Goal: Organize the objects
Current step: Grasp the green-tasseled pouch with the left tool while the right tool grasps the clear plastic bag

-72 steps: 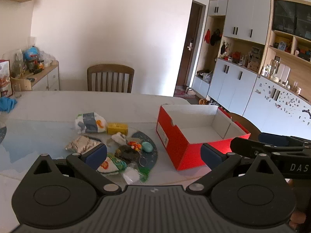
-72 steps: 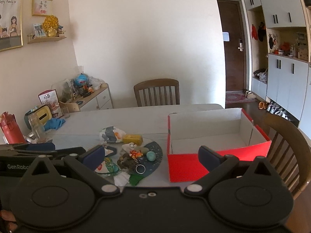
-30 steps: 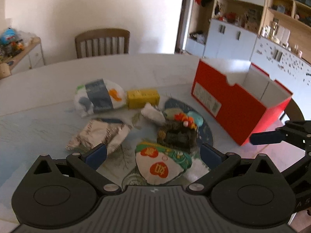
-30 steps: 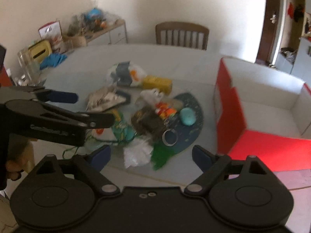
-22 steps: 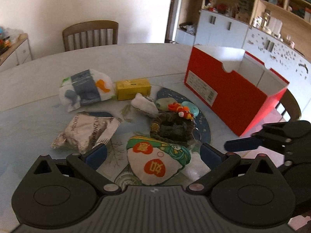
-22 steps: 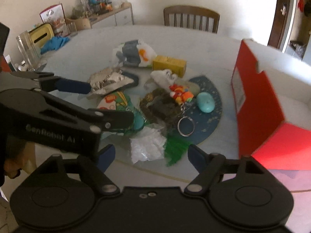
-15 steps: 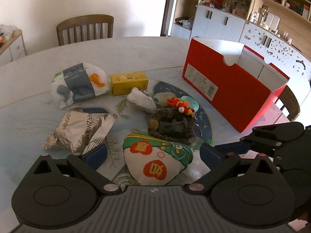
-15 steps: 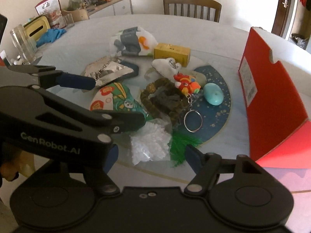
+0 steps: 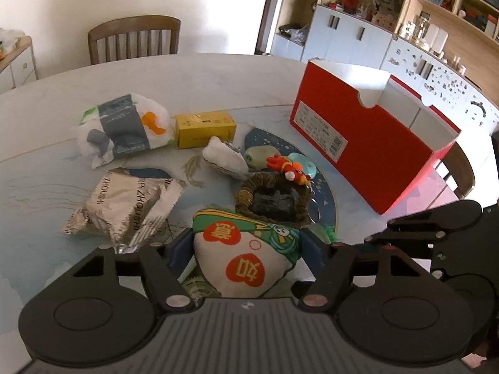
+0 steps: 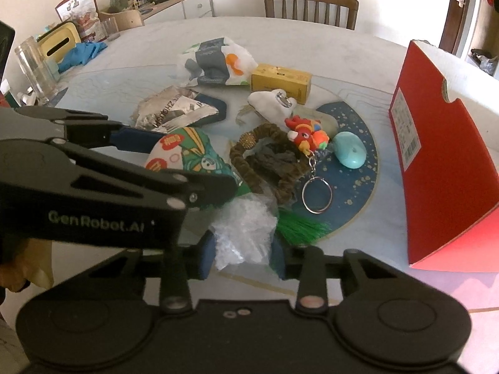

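Observation:
A white and green cloth pouch with red hearts lies at the near edge of the pile. My left gripper is closing on it, and both blue pads touch its sides. Just right of it sits a crumpled clear plastic bag. My right gripper is closing on that bag, a pad against each side. An open red box stands on the table to the right, its inside white.
Around the pouch lie a silver foil packet, a yellow carton, a white wrapped bag, a brown ring-shaped thing, a toy keyring and a turquoise oval. A chair stands behind the table.
Both grippers dropped toward the pile and tilted down. Their jaws went from wide apart to closed in, the left around the pouch, the right around the plastic bag.

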